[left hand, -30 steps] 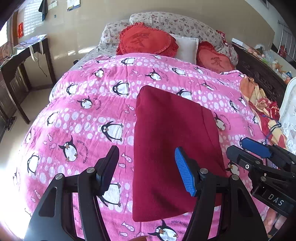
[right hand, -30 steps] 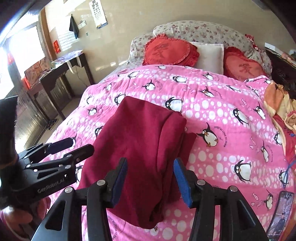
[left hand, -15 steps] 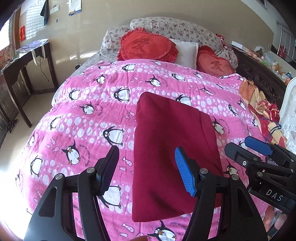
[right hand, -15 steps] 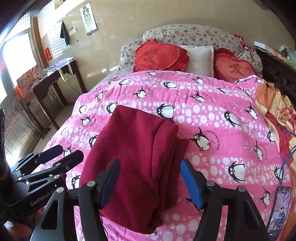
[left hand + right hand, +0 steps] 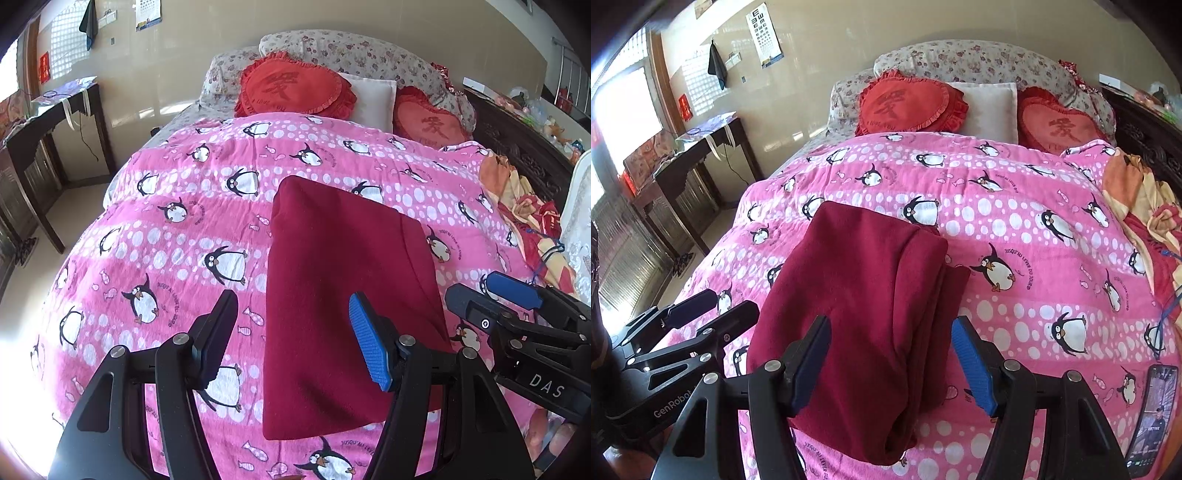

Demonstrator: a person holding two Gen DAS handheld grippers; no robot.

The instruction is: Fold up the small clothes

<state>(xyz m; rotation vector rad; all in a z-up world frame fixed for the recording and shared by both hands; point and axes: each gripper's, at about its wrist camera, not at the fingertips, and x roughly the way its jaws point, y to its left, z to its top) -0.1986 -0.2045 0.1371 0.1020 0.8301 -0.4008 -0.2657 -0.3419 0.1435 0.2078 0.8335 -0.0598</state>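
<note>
From the left wrist view, we see the dark red garment [image 5: 347, 314] folded into a long strip on the pink bed cover [image 5: 166, 229], running from near to far. Our left claw [image 5: 295, 339] hangs wide and empty above its near left edge.

From the right wrist view, our right claw [image 5: 890, 354], its jaws just opened wide, straddles the garment's [image 5: 864, 295] near right fold without pinching it. Both claws sit equally near.

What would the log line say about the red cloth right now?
cloth: folded, on bed | left gripper: open, empty | right gripper: just opened, empty
</note>
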